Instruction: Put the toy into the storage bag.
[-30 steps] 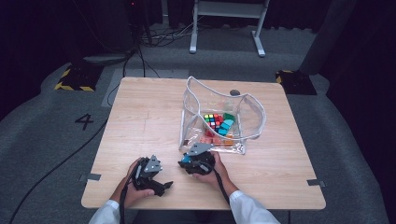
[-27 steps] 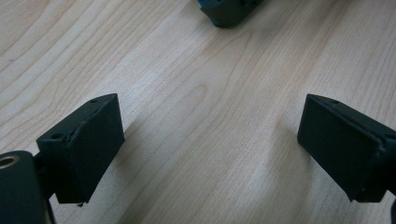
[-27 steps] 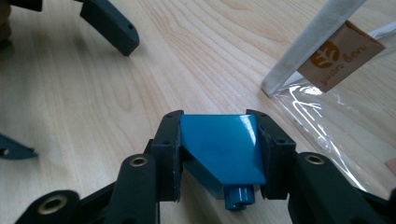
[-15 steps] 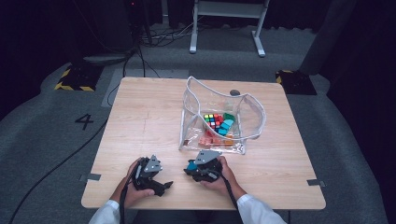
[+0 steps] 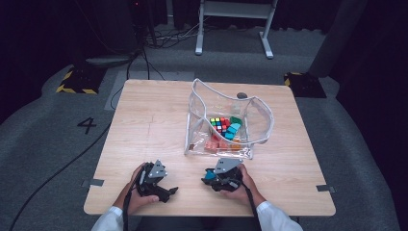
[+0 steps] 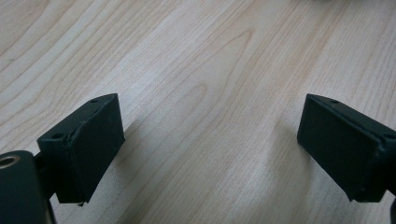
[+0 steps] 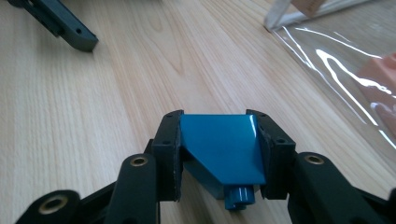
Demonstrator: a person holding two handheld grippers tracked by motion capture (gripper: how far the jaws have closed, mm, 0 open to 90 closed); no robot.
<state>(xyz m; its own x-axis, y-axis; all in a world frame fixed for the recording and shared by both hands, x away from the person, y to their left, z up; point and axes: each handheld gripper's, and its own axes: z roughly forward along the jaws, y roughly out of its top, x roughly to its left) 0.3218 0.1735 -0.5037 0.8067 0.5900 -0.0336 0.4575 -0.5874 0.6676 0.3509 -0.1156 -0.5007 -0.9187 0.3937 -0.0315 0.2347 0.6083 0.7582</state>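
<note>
The blue block (image 7: 219, 149) sits clamped between the two fingers (image 7: 169, 154) of the right gripper (image 7: 219, 158); in the right gripper view both pads press flat on its sides, its glossy sloped face points up and forward, and a small round stud projects from its lower end. In the high view the block (image 5: 210, 174) shows as a blue patch at the left end of the right gripper (image 5: 211, 175), which lies low over the front part of the bench (image 5: 144, 120) in the person's right hand (image 5: 238, 183), just in front of the clear bag (image 5: 260, 120). The bag stands open on the right half of the bench, and its near edge is close to the gripper but not touching it. Inside the bag lie a colour cube (image 5: 219, 124), teal pieces (image 5: 233, 130) and pink pieces (image 5: 211, 144); in the right gripper view a pink piece (image 7: 380, 74) shows through the plastic at the right. The left gripper (image 5: 166, 192) rests to the left of the right one, apart from it, held in the left hand (image 5: 137, 195). In the left gripper view its fingers (image 6: 88, 144) stand wide apart with bare wood between them, and the tips lie close to the bench surface. One dark finger of the left gripper (image 7: 60, 23) appears at the upper left of the right gripper view
</note>
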